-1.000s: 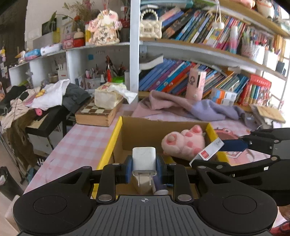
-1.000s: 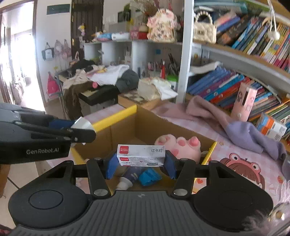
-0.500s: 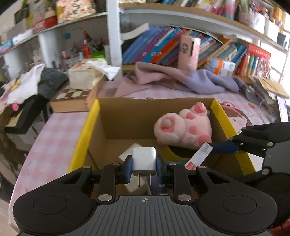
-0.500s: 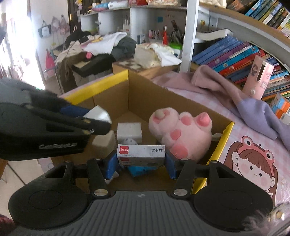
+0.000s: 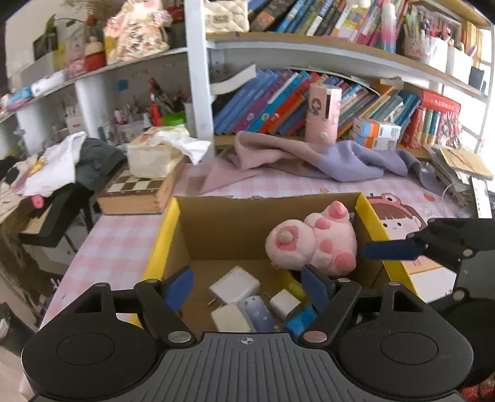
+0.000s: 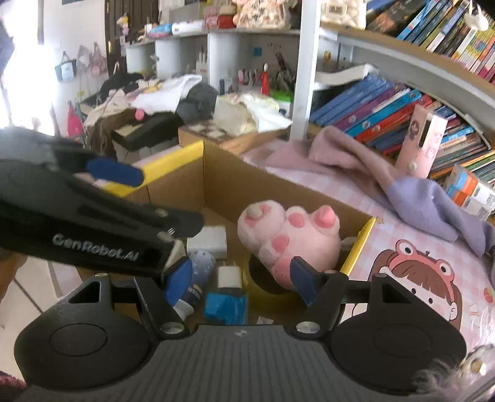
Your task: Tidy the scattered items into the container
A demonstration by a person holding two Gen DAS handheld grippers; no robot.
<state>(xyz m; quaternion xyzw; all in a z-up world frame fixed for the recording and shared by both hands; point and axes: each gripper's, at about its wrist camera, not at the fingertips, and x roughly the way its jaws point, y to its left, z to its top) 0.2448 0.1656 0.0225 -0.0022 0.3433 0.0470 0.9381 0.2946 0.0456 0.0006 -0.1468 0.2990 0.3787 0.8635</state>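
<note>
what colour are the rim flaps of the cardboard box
Yellow, on the cardboard box; clearest in the left wrist view.

The left gripper (image 5: 247, 286) is pointed downward, its jaws opening with nothing held. The right gripper (image 6: 239, 278), at its 3 o'clock side, is opening too, and nothing is gripped.

Desk (image 5: 123, 247) covered with a pink-and-white checked cloth, cartoon girl print at its right end. Behind it a white shelf unit (image 5: 198, 92), upright post in the middle; slanting rows of books (image 5: 278, 102) on the lower shelf, more books above. Pens and small clutter in the left bays. Side table (image 6: 145, 130) at left piled with clothes. Dark door (image 6: 130, 18) beyond. Strong daylight from far left and far right.
</note>
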